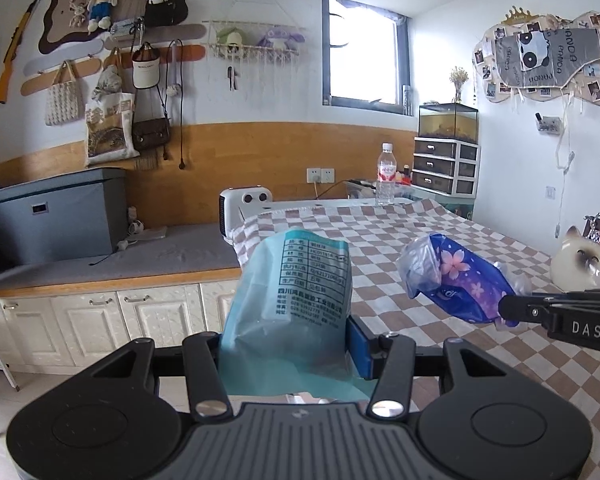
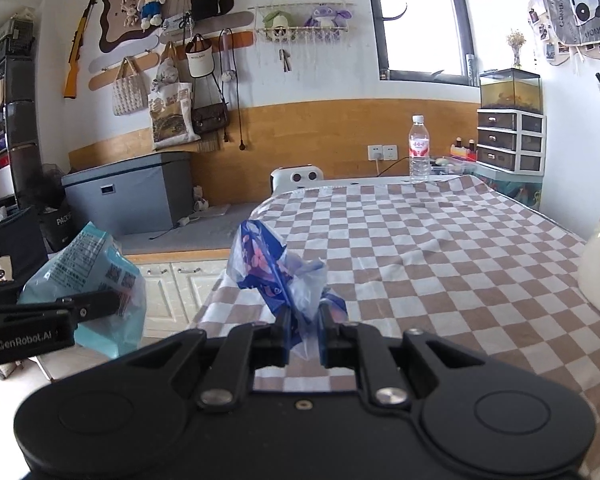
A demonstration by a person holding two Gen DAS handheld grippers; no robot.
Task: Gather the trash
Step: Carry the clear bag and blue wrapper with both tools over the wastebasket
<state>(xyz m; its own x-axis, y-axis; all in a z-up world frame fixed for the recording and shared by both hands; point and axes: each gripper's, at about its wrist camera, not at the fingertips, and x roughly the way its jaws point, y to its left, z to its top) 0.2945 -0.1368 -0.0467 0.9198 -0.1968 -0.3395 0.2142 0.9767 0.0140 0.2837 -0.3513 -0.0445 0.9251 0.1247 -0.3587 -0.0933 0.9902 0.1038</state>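
Two tools you hold slightly nose-down above the checkered desk (image 2: pixel 440 248): left tool (image 1: pixel 288 344) clamps the teal packet (image 1: pixel 296 288), right tool (image 2: pixel 304 328) pinches the blue wrapper (image 2: pixel 268 264).

There are two pieces of trash, and both are up in the air, not lying on anything.

The first is a light blue plastic bag (image 1: pixel 296 304). It is see-through in places and has a white label with small black print and little square codes on it. It stands up tall and is crinkled and puffy.

The second is a dark blue wrapper (image 2: pixel 278 276) with pink flowers on it. Some of it is clear plastic. It is all scrunched up and pokes upward. It hangs to the right of the light blue bag, apart from it.
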